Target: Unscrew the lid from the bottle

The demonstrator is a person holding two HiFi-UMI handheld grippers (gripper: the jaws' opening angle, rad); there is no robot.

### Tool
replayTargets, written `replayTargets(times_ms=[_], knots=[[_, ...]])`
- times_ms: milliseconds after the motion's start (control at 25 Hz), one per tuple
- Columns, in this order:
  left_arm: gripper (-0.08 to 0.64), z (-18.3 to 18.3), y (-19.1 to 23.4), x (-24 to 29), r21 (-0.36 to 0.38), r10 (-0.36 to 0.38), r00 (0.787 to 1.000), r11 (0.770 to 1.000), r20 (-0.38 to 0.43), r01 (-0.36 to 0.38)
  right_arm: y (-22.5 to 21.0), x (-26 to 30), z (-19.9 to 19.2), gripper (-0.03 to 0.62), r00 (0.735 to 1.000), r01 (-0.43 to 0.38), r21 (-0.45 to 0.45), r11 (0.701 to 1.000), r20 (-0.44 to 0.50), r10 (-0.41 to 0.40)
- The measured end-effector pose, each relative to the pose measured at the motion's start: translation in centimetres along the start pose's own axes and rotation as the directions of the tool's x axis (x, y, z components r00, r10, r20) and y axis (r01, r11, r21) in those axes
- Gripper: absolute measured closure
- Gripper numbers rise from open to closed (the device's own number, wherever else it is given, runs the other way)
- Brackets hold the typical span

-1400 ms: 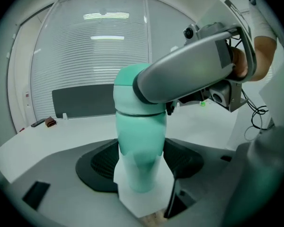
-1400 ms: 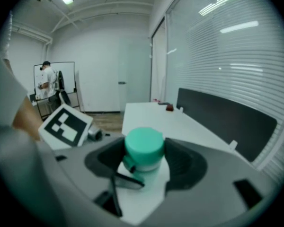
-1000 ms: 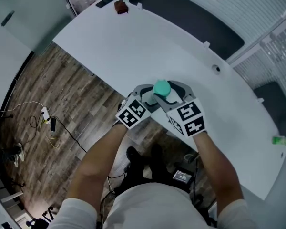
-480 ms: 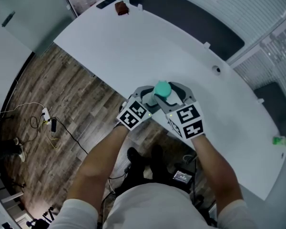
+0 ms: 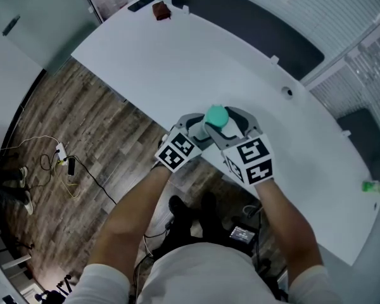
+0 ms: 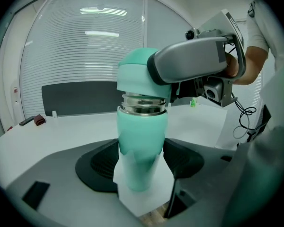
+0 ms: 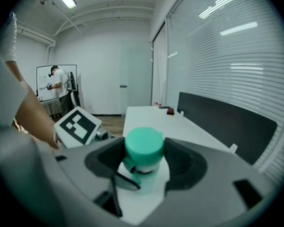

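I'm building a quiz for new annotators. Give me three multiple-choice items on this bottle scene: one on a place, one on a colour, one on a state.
1. Where on the bottle is the right tool shut?
A. on the lid
B. at its base
C. nowhere

2. What colour is the lid?
A. red
B. teal
C. black

3. What state is the lid in?
A. lying on the table
B. out of view
C. sitting on the bottle's neck

Answers:
1 A: the right gripper view shows its jaws against the lid's sides.
2 B: it matches the teal body.
3 C: the left gripper view shows it above the steel neck, while the left tool holds the body.
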State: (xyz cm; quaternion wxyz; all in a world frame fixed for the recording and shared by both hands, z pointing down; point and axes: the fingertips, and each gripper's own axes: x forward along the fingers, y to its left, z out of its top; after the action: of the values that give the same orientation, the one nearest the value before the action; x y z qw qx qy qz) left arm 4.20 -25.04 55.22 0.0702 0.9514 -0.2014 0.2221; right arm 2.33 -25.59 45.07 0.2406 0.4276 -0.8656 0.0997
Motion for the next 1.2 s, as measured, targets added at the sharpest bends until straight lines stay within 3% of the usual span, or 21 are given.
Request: replayTargets(times_ms=[840, 1040, 1200], knots=[[0.259, 0.4, 0.8, -2.8, -0.012, 0.046, 0.998, 0.999, 0.030, -0.045, -0.5, -1.1, 0.5, 0.311, 1.000, 0.024, 0.018, 1.000, 0.019, -0.024], [0.259, 1.8, 0.9, -4.2, -0.032, 0.064, 0.995, 0.998, 0.078, -0.062, -0.5, -1.9, 1.0, 0.311, 0.999, 0.031, 0.030, 0.999, 0.033, -0.032], [0.265, 4.1, 1.0, -5.7, -0.089, 0.074, 0.986, 0.994, 0.151, -0.061, -1.0, -2.8, 1.6, 0.311, 0.998, 0.039, 0.053, 0.998, 0.050, -0.042]])
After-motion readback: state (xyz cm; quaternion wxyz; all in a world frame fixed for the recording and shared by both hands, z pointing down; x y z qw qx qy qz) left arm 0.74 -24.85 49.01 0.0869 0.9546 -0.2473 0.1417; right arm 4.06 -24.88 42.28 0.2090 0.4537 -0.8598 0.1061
